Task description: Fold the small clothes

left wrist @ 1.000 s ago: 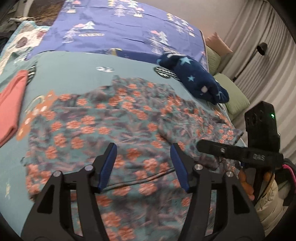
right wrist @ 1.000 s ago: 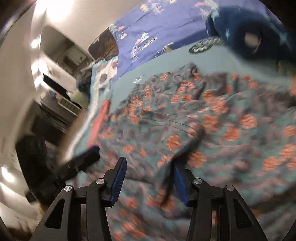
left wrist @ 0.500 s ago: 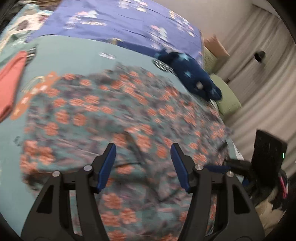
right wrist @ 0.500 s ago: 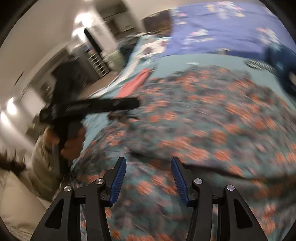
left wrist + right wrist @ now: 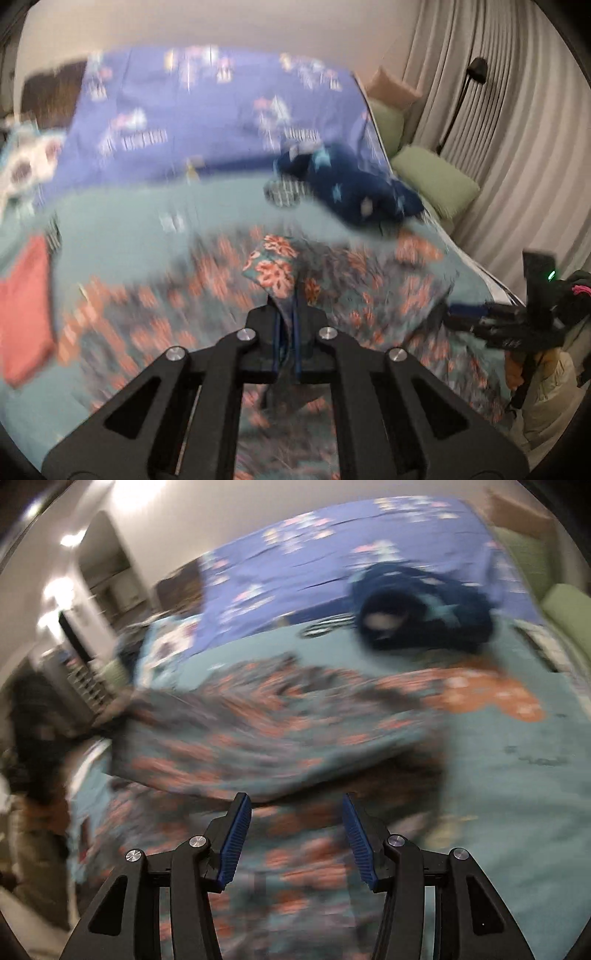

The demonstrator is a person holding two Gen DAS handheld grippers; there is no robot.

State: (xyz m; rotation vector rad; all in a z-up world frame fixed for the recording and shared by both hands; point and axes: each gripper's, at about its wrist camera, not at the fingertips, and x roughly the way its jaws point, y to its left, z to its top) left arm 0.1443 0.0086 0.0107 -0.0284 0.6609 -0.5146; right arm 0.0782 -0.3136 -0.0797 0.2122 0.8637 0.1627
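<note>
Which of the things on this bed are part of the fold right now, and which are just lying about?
In the job:
- floral garment, a fold of it pinched in the left gripper, whose jaws have just closed
- right gripper, open above the garment

Lying about:
- navy star-print item
- red cloth
- purple blanket
- green cushions

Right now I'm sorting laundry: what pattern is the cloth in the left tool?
Teal garment with coral-orange flowers, sharpest in the left wrist view.

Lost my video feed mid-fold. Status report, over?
Left gripper just closed, pinching a fold of the floral garment. Right gripper open, empty, over the same garment. Navy star-print garment lies beyond, clear of the fold.
</note>
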